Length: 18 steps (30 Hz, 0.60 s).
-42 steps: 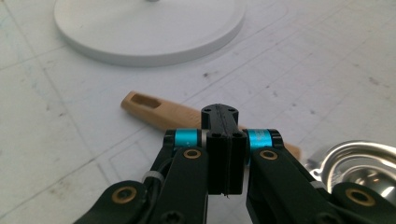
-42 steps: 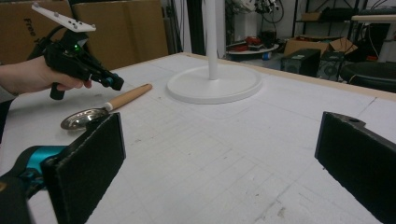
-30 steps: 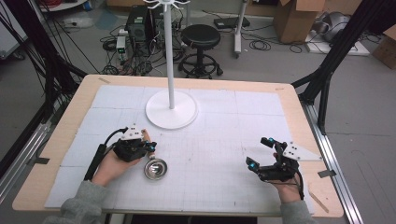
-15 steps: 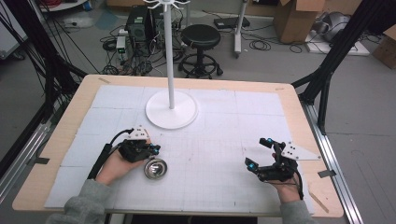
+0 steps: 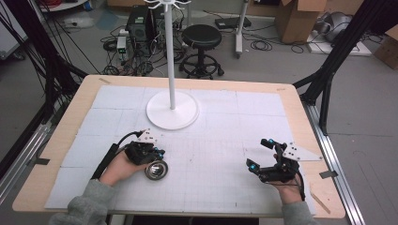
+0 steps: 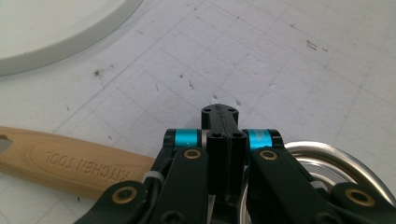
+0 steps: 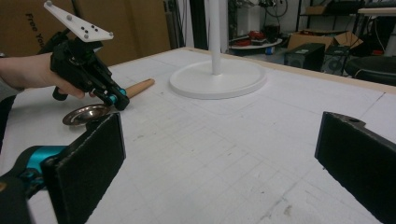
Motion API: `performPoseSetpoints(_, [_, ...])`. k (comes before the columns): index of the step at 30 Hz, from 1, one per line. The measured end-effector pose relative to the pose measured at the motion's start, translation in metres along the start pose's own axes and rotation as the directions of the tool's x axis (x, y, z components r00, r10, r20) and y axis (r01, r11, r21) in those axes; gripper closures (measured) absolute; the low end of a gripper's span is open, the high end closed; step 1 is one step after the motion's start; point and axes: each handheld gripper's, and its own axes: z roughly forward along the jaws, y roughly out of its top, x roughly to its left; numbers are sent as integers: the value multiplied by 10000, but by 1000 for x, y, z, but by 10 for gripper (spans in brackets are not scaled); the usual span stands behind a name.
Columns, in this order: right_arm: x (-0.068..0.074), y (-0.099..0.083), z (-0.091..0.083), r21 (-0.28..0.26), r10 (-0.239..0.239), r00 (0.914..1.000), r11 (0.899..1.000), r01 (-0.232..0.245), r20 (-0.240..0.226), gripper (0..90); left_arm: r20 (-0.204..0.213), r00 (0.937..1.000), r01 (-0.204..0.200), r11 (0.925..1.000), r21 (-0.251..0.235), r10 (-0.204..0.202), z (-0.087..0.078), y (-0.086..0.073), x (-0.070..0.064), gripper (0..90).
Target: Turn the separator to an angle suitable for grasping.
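Note:
A kitchen tool lies on the white mat: a pale wooden handle (image 6: 70,163) stamped "KITCHEN TOOL" and a round shiny metal bowl (image 5: 156,170). My left gripper (image 5: 158,153) sits right over the junction of handle and bowl, its jaws pressed together (image 6: 219,122). Whether they pinch the thin neck beneath is hidden. From the right gripper view the left gripper (image 7: 119,100) points down at the mat, with the bowl (image 7: 86,114) on its near side and the handle (image 7: 139,86) behind it. My right gripper (image 5: 257,153) rests low at the front right, open wide (image 7: 219,154), nothing between its pads.
A white stand with a round base (image 5: 172,112) and a tall pole rises at the table's back centre. Wooden table border (image 5: 305,122) frames the gridded mat. A stool, cables and boxes are on the floor beyond.
My left gripper has shifted slightly right, closer over the tool's bowl. The bowl and the right gripper have stayed put.

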Motion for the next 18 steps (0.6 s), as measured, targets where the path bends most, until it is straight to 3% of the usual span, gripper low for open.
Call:
performPoseSetpoints(9, [1,0,-1,-19,-4,10000,10000,4,-3,8,-29,9995,-321,9994,117,321,-5,-4,-5,900])
performPoseSetpoints(18, [0,-2,-2,6,54,10000,10000,-54,23,9,104,9996,-273,9987,429,269,-11,-7,-8,900])
